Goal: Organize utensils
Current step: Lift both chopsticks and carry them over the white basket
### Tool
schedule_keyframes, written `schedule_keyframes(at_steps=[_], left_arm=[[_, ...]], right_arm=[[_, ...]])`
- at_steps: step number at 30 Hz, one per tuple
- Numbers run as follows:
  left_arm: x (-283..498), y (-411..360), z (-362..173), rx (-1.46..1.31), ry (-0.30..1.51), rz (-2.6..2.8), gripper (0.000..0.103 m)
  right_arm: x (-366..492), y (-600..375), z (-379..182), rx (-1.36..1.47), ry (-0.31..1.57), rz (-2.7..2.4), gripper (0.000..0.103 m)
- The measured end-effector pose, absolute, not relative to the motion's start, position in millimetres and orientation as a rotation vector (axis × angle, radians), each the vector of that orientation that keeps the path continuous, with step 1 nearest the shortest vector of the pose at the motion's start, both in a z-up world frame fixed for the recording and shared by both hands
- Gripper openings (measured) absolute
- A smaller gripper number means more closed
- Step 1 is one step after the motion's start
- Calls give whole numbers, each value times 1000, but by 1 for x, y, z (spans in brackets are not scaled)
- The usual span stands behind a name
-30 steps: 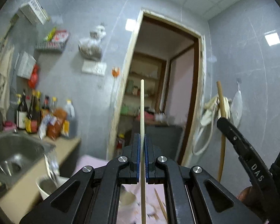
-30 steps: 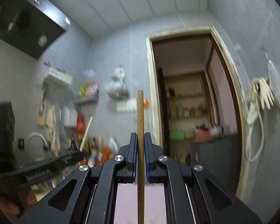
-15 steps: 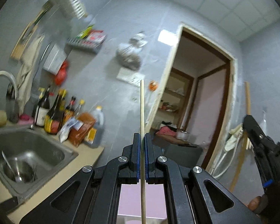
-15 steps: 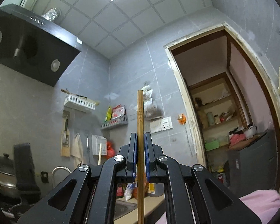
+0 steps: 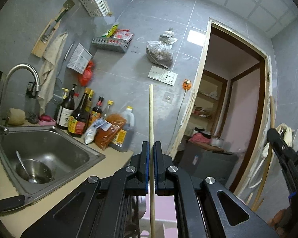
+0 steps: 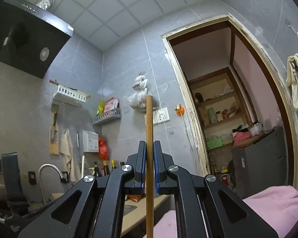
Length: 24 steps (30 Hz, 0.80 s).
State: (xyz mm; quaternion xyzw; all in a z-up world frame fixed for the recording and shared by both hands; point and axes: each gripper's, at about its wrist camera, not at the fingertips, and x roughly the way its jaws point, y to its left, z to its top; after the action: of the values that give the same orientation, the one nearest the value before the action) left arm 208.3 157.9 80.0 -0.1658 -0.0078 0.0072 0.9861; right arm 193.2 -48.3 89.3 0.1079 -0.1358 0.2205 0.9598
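My left gripper [image 5: 151, 148] is shut on a pale wooden chopstick [image 5: 151, 115] that stands upright between its blue pads and reaches above them. My right gripper [image 6: 149, 148] is shut on a darker brown chopstick [image 6: 149, 119] with a small carved mark, also upright. The right gripper shows at the right edge of the left wrist view [image 5: 286, 154], holding its brown chopstick [image 5: 271, 111]. The left gripper's body appears at the left edge of the right wrist view [image 6: 10, 170]. Both are raised high above the counter.
A steel sink [image 5: 43, 148] holds a bowl and spoon [image 5: 32, 170] under a tap [image 5: 19, 71]. Sauce bottles [image 5: 79, 115] stand behind it. White wall basket [image 5: 92, 0], grey rack [image 5: 111, 44], range hood [image 6: 25, 39], doorway [image 5: 234, 103], pink cloth [image 6: 276, 208].
Both grippers have tilted upward and swung left: the sink and bottles came further into the left view, the ceiling and hood into the right view. Both still hold their chopsticks.
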Motion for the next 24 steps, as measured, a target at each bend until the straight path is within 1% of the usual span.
schedule_keyframes(at_steps=[14,24], left_arm=[[207,145,56,-325,31,39,2],[197,137,39,-279,109,5,2]], right_arm=[[196,-46,82,210,-259,439,5],[199,-47,67,129,-130,471,6]])
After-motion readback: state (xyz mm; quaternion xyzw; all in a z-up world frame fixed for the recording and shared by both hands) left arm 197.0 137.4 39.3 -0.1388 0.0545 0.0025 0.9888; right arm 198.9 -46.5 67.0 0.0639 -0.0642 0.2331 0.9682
